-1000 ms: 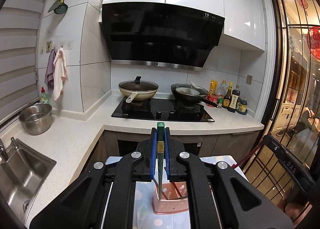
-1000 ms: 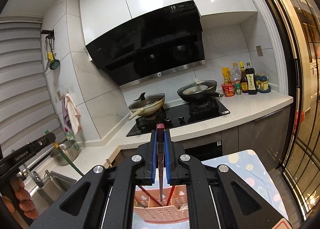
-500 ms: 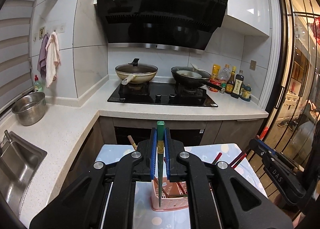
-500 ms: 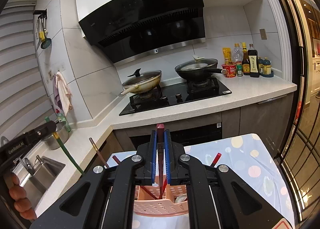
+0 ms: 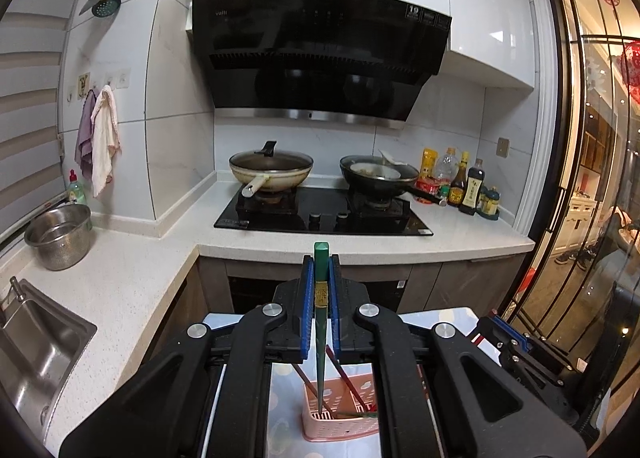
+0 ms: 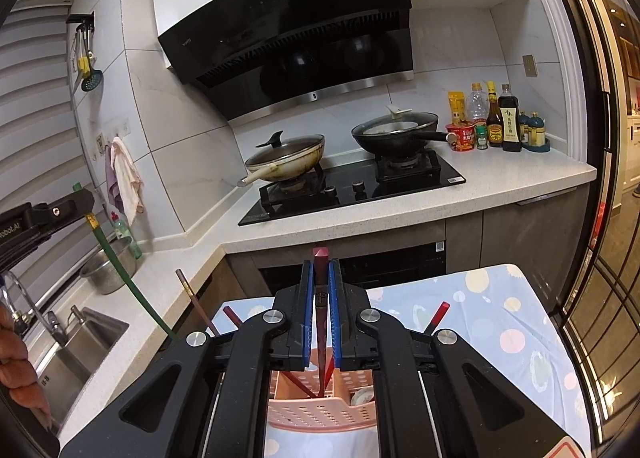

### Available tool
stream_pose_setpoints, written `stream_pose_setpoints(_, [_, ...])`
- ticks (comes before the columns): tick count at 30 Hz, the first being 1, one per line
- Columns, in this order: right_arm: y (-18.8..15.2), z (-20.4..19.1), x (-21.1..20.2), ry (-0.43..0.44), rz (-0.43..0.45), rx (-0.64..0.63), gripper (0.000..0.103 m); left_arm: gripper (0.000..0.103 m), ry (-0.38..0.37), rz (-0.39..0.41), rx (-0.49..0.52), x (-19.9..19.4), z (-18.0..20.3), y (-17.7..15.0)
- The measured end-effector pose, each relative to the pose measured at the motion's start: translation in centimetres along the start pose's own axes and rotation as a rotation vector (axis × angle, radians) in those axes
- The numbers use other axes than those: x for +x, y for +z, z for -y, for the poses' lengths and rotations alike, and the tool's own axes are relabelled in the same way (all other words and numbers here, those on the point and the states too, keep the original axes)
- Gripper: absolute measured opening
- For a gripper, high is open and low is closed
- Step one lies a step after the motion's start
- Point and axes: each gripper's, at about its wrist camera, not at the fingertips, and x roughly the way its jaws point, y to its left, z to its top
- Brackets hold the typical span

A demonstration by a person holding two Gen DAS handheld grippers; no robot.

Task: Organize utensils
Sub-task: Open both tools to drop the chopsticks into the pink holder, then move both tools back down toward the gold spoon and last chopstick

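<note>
The left claw (image 5: 320, 322) was clenched on a green chopstick (image 5: 320, 342) and the right claw (image 6: 321, 322) on a dark red chopstick (image 6: 320, 338), both tips inside the pink perforated plastic basket (image 6: 316, 416), neither yet released; several red chopsticks (image 6: 298, 380) already leaned inside it.

Mid-frame, a lidded cream wok (image 5: 271, 172) and a black pan (image 5: 378, 174) sat on the black hob (image 5: 324, 218). Sauce bottles (image 5: 466, 188) stood at right. At left, a steel colander (image 5: 60, 236) stood beside the sink (image 5: 36, 350), towels (image 5: 100, 138) hanging above.
</note>
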Motion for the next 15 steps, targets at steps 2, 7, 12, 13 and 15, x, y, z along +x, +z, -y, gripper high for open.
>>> stream_pose_setpoints(2, [-0.2,0.2,0.3,-0.004,-0.008,0.0,0.007,0.007,0.002,-0.023,-0.004,0.8,-0.1,-0.7])
stream_pose_setpoints(7, [-0.7,0.4,0.9,-0.012,-0.024,-0.006,0.007,0.007,0.009,-0.055,-0.013,1.8,-0.4,-1.9])
stream_pose_setpoints(12, [-0.8,0.7,0.7,-0.029,-0.018,0.014,0.029,0.065,0.05,-0.041,-0.034,1.4,-0.7,-2.6])
stream_pose_setpoints(13, [-0.8,0.9,0.3,-0.033,-0.008,0.021,0.039,0.07,0.06,-0.024,-0.036,1.0,-0.8,-2.8])
stream_pose_setpoints(15, [-0.8,1.1,-0.3,-0.031,0.005,0.03,0.043,0.071,0.064,-0.022,-0.027,0.5,-0.8,-3.0])
